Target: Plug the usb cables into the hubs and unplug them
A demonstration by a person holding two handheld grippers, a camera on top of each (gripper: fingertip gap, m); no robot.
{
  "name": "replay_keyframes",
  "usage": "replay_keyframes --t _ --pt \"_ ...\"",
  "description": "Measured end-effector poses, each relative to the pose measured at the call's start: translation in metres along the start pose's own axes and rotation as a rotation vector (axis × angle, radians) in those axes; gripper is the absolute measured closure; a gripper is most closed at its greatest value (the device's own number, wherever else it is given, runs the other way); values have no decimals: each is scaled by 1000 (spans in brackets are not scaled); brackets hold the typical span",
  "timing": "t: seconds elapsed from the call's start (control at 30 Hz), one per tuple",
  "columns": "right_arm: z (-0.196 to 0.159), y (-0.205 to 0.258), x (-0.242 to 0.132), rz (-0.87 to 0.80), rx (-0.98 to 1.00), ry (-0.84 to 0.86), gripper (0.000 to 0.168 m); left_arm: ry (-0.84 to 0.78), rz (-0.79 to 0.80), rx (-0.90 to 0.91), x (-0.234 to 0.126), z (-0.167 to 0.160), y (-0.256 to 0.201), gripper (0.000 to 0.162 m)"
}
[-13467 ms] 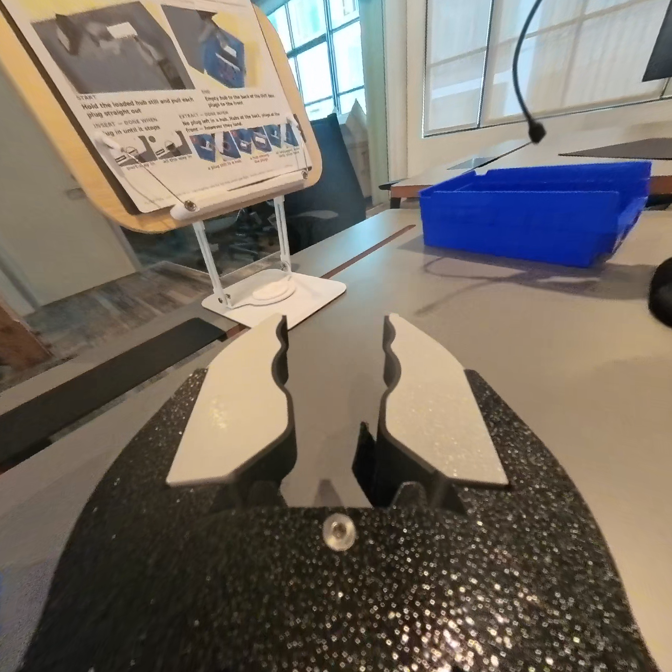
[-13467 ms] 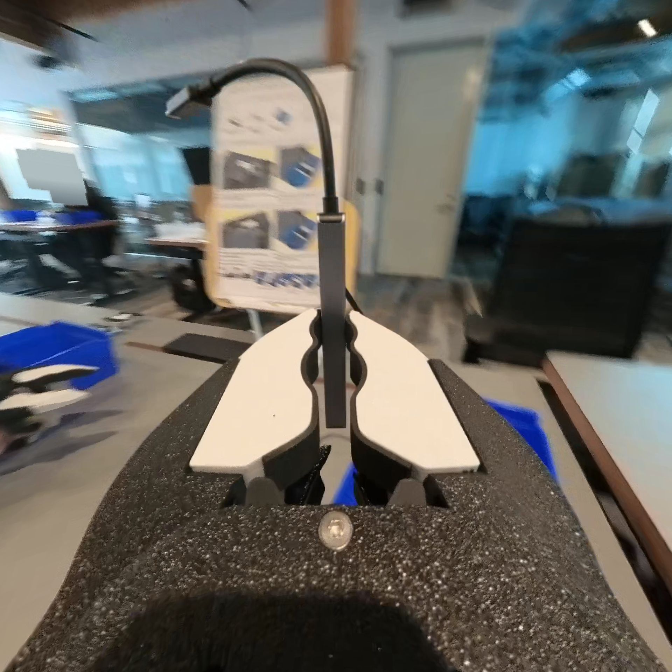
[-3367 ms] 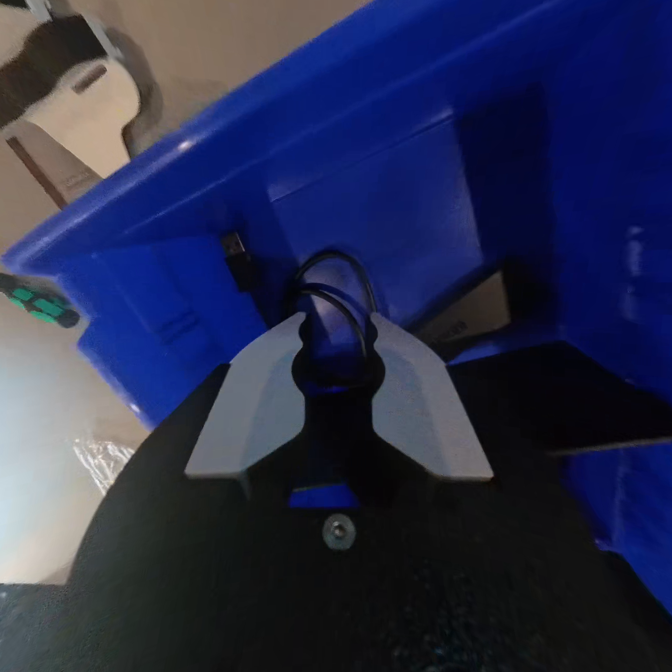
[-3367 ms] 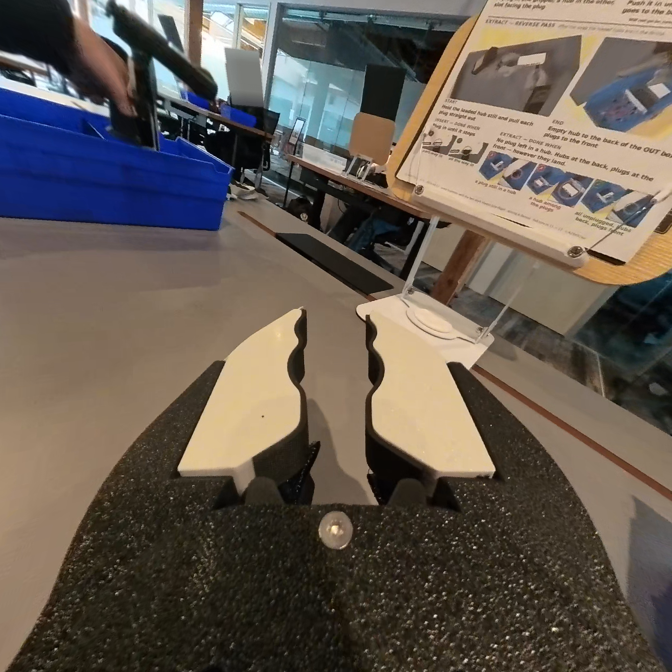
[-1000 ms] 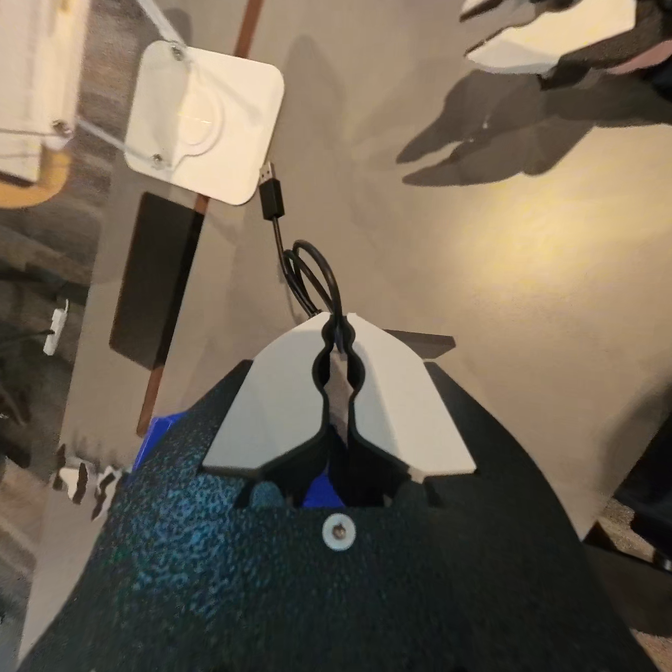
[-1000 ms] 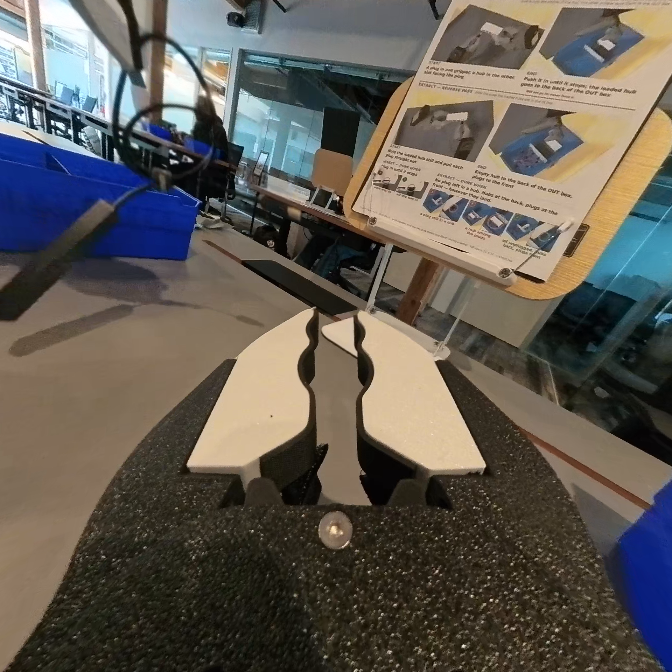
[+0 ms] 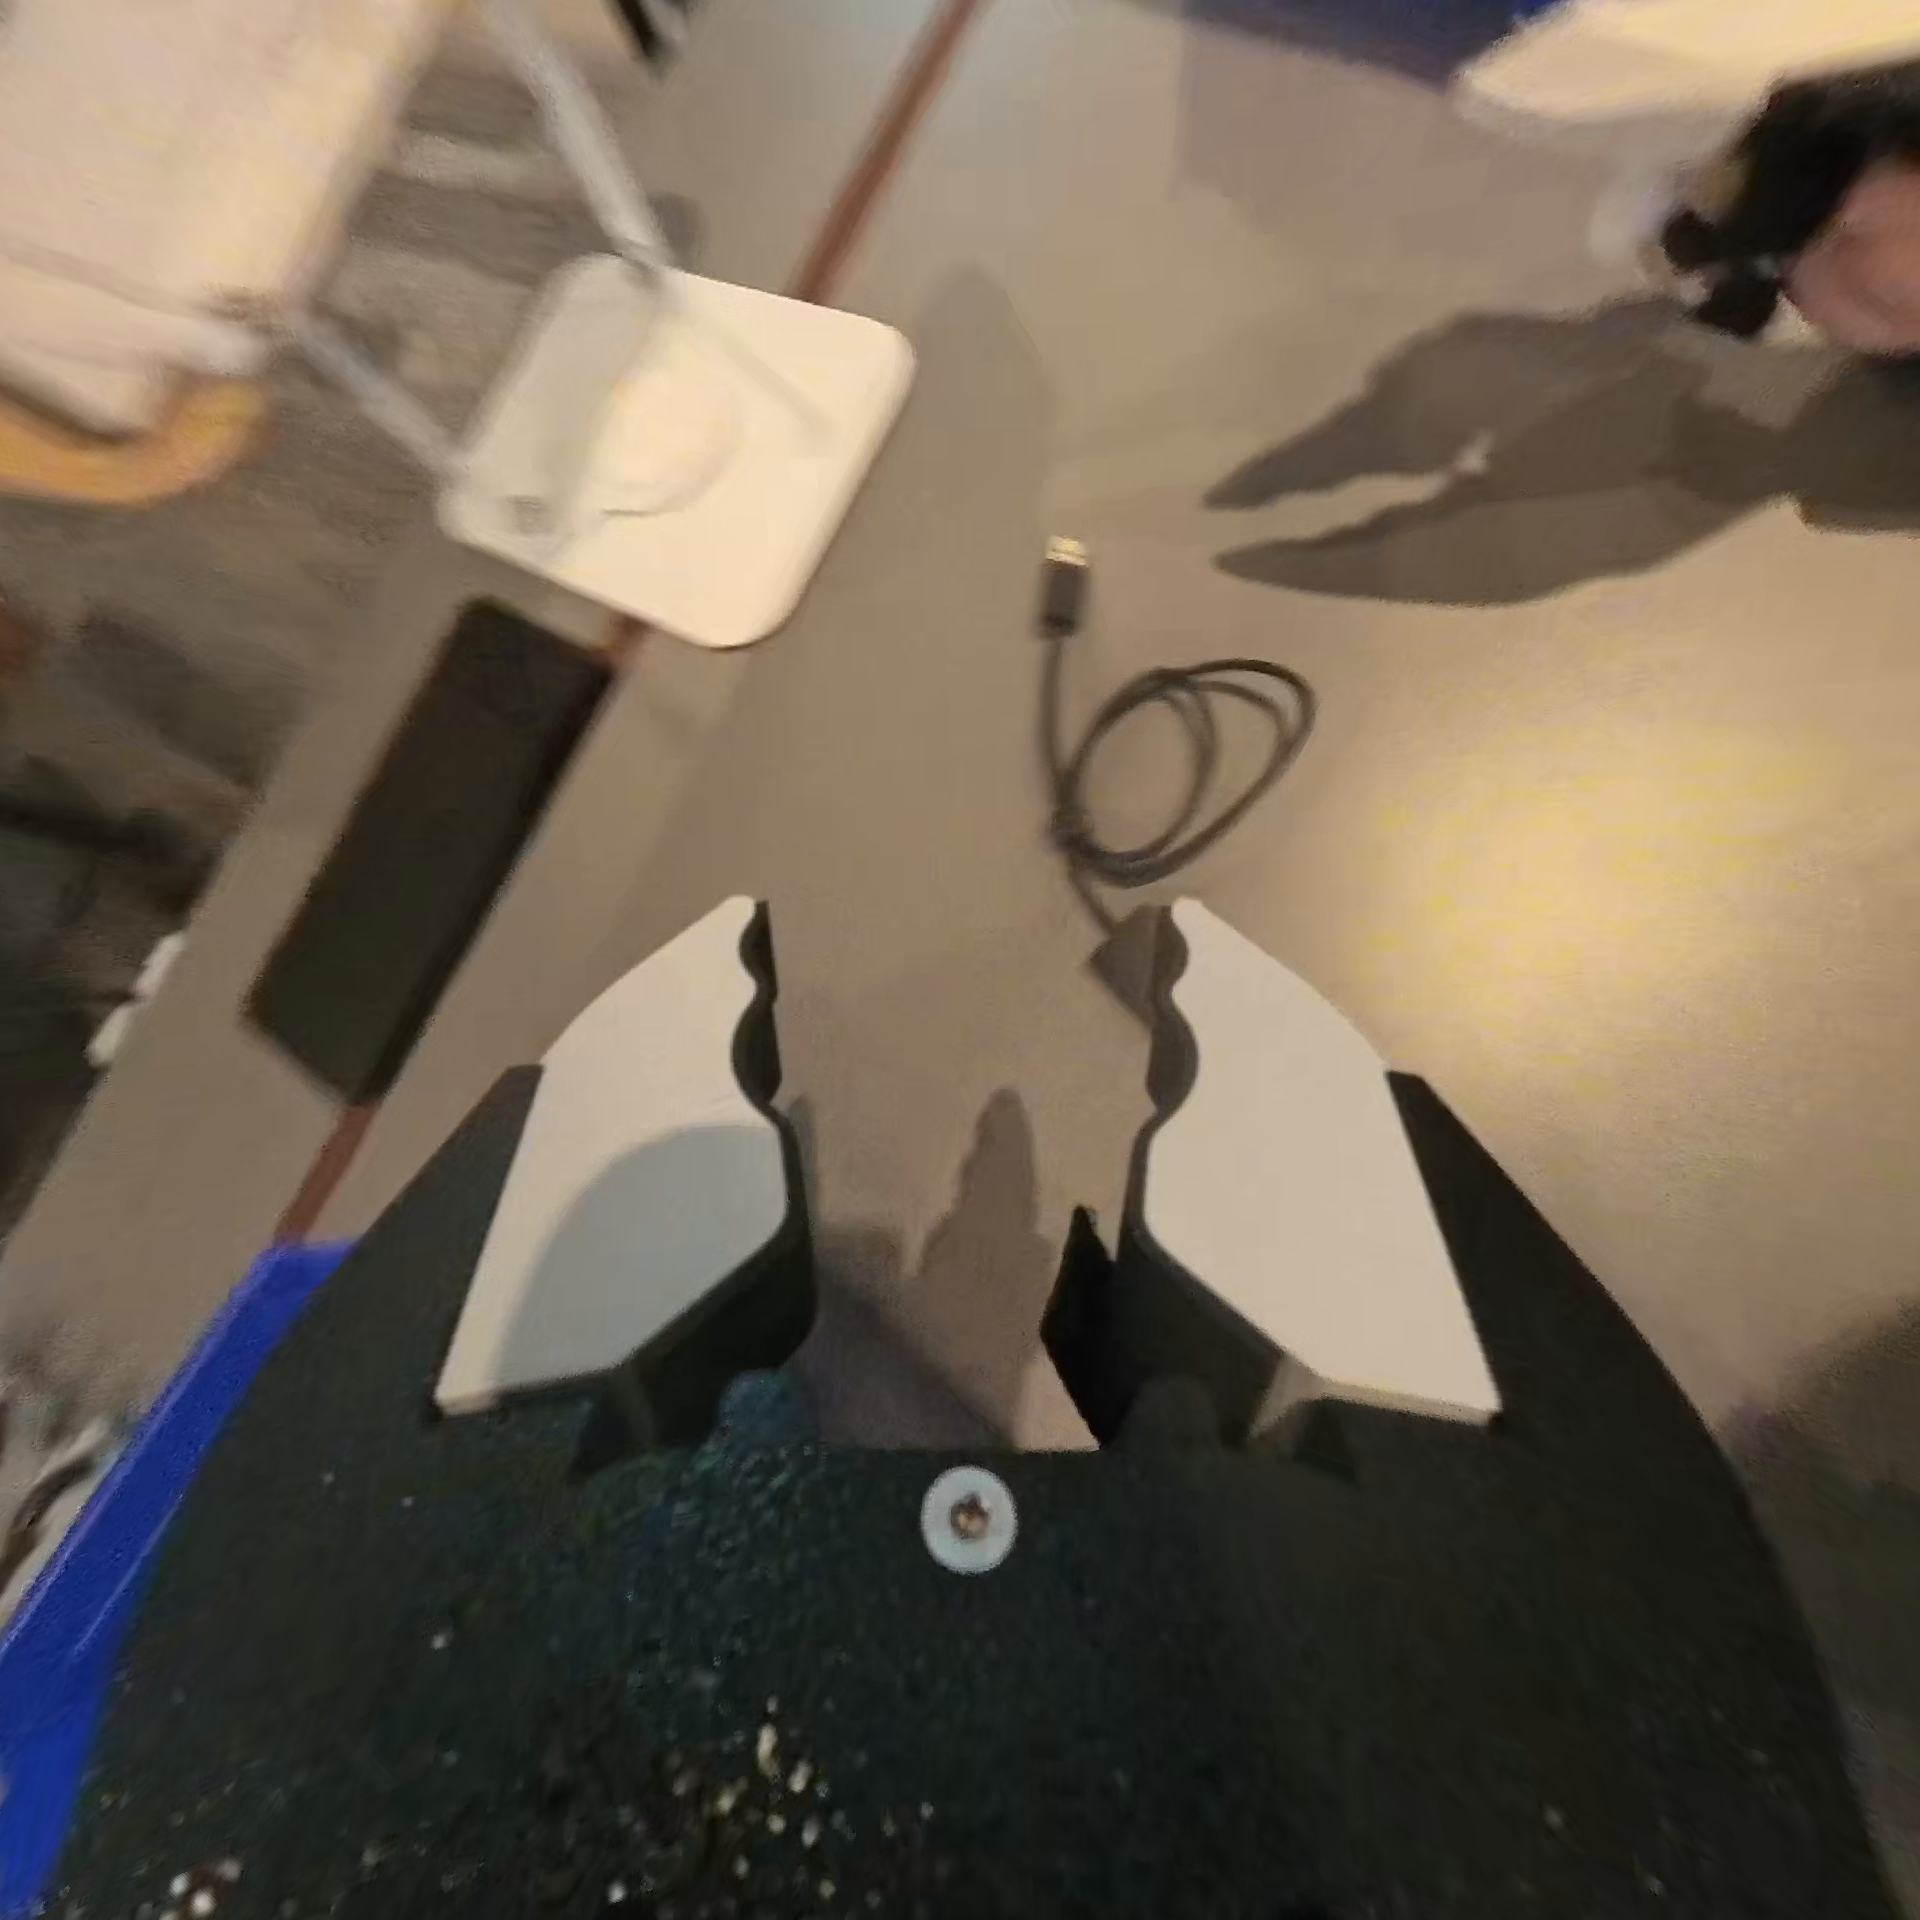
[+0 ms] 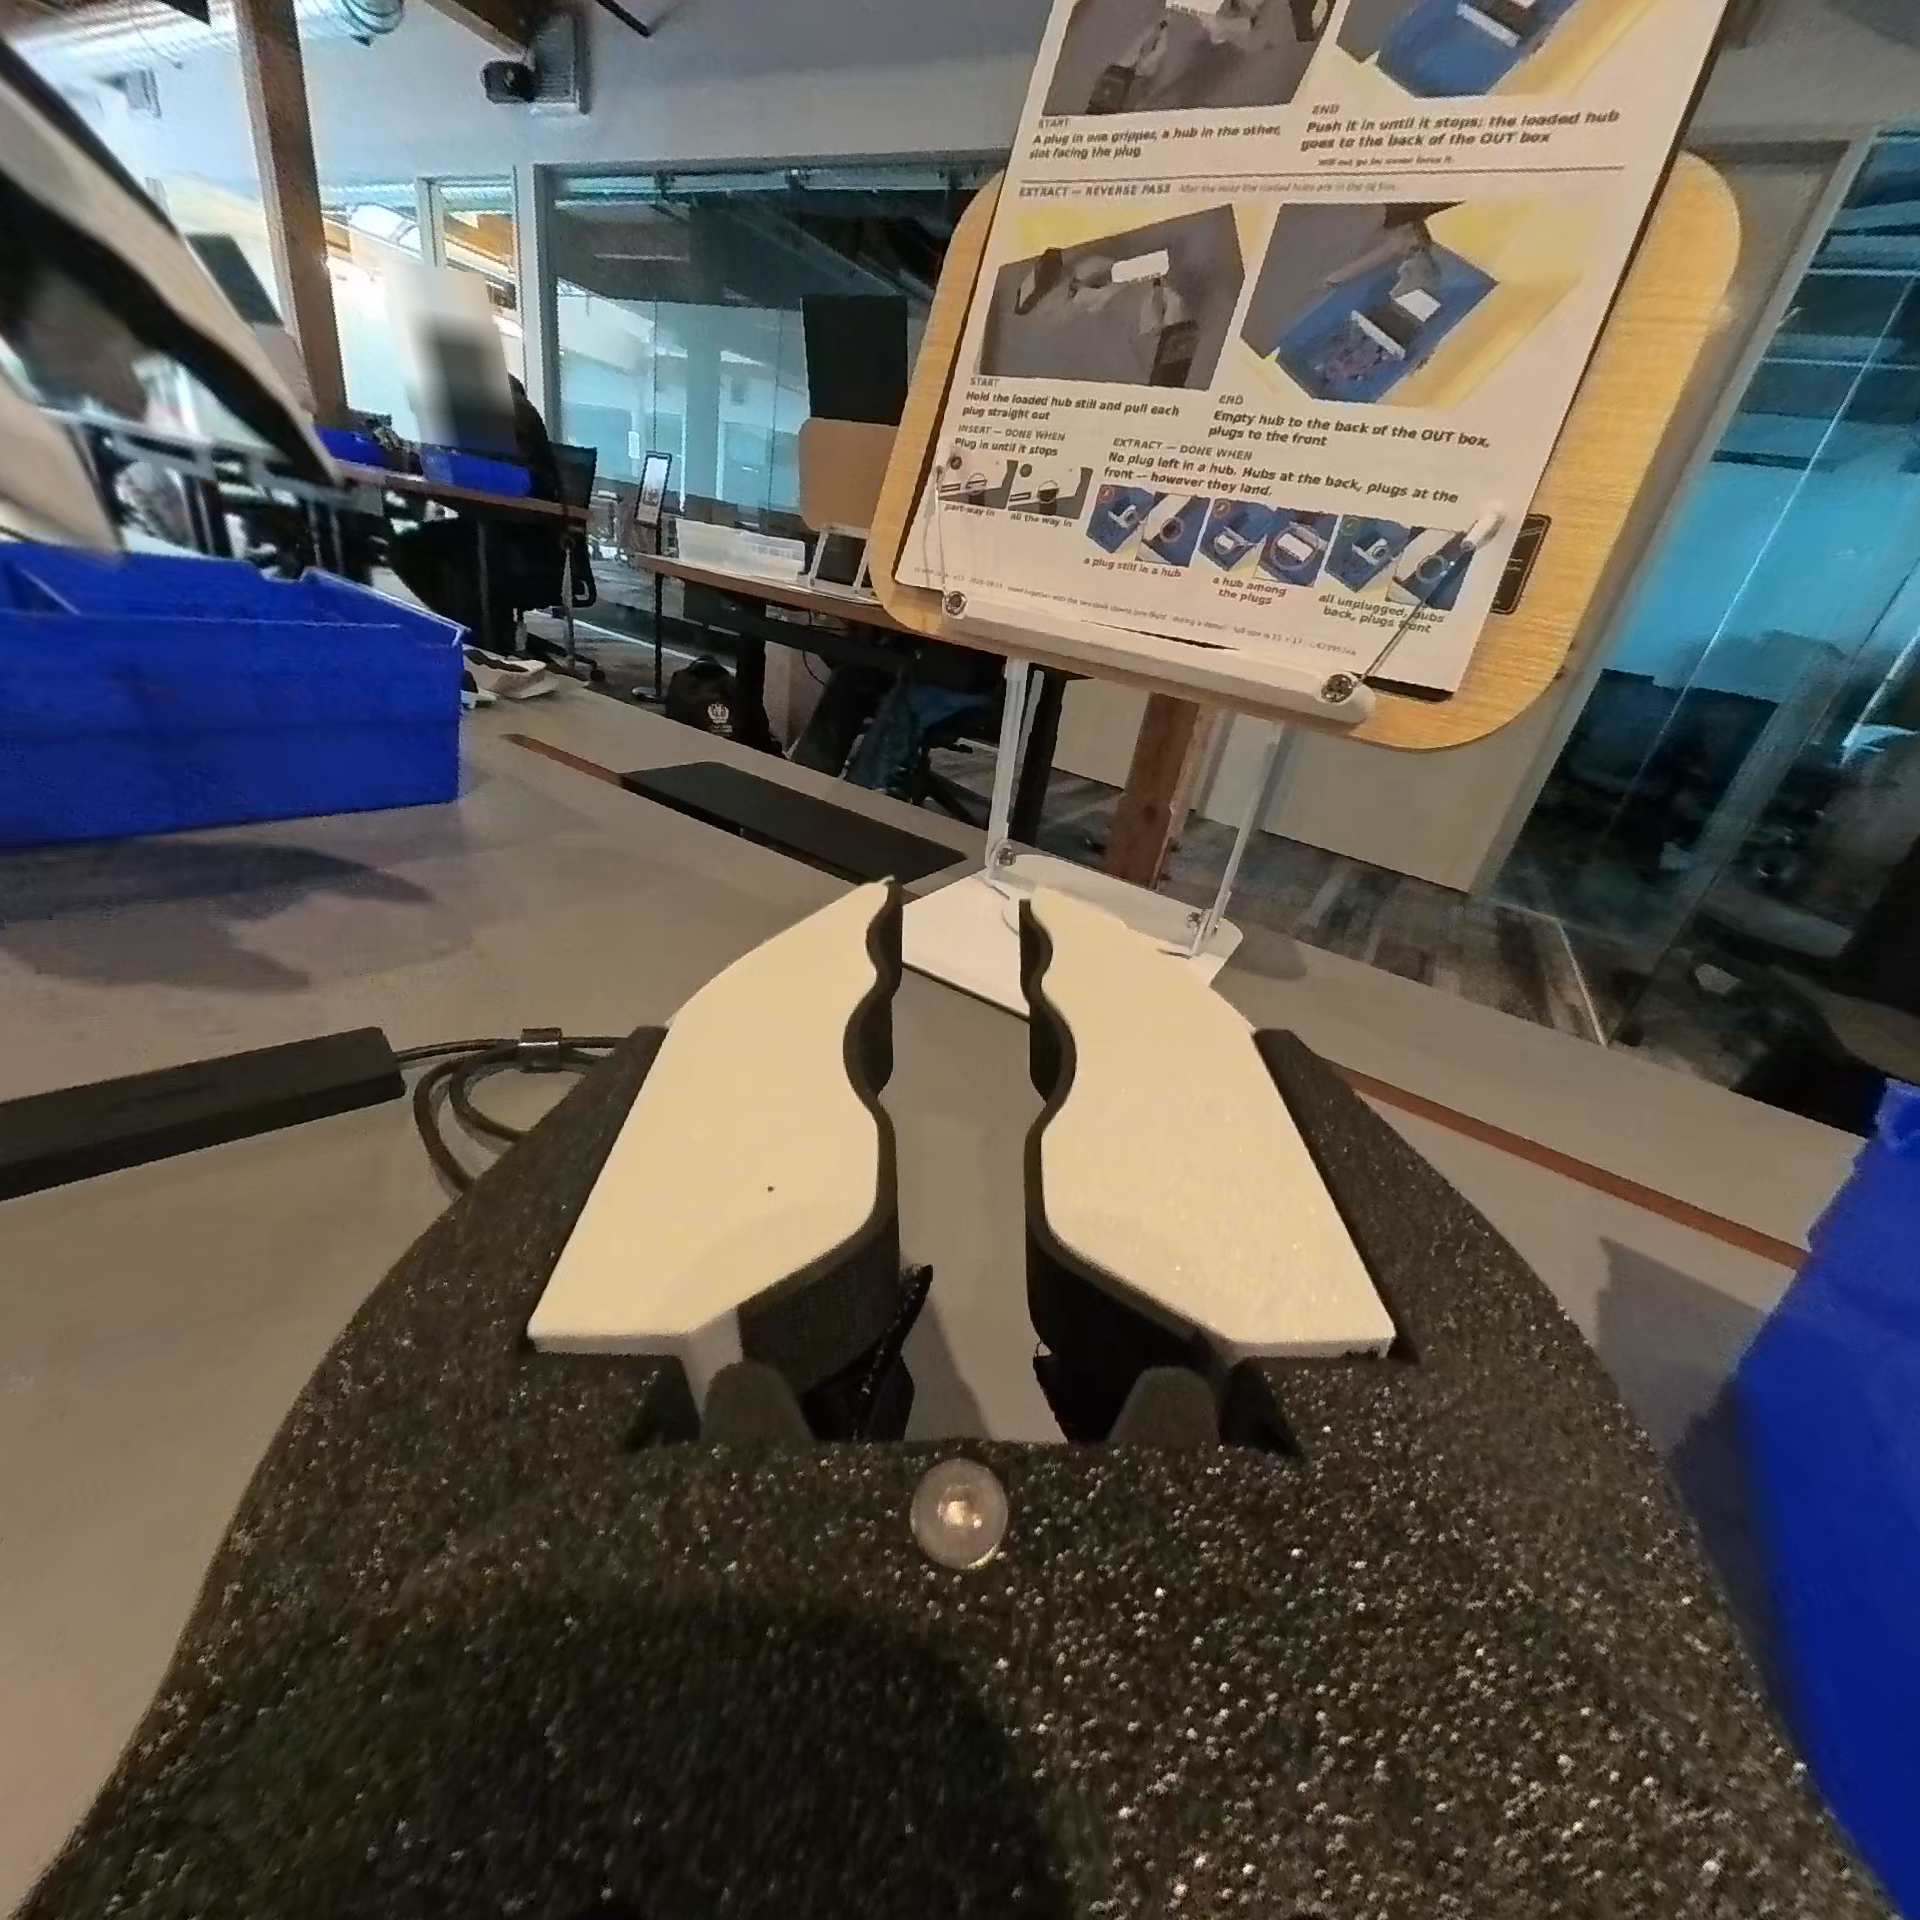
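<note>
Your left tongs (image 7: 966, 935) hung released above the hub (image 7: 1174, 769) on the bench (image 7: 1558, 831); right tongs (image 8: 956, 914) were spread, empty. You were likely between grasps: next, take the plug (image 7: 1062, 582) at 12 o'clock.

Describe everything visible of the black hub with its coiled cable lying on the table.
The black hub is a slim, flat bar, matte like plastic, lying flat on the grey table. A thin black cable leaves one end, coils in a loose loop held by a small clip, and ends in a plug with a metal tip. Nothing grips it: the left gripper hangs open above it, and the right gripper sits open beside it.
</note>
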State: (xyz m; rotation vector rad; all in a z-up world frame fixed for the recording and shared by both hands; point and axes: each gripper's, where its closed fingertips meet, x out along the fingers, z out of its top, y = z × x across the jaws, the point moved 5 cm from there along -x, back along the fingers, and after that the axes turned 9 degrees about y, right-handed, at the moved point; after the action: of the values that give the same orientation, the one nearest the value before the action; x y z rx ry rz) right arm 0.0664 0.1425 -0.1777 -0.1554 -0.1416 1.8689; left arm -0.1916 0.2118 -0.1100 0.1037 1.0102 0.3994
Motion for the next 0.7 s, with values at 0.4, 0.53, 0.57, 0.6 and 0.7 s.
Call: replay_keyframes --t 0.4,0.53,0.57,0.6,0.7 --pt "-4 10 8 27 -41 34 148 443 242 -657 -96 -255 132 112" --pt "-7 13 11 25 -73 51 148 447 107 -862 -87 -298 128 128" --pt "-7 13 11 25 -78 54 148 465 97 -873 -85 -305 126 131" --pt "-8 14 11 25 -83 57 148 486 88 -874 -82 -310 123 135" --pt "-8 14 12 26 -84 59 148 552 84 -853 -74 -318 118 141"
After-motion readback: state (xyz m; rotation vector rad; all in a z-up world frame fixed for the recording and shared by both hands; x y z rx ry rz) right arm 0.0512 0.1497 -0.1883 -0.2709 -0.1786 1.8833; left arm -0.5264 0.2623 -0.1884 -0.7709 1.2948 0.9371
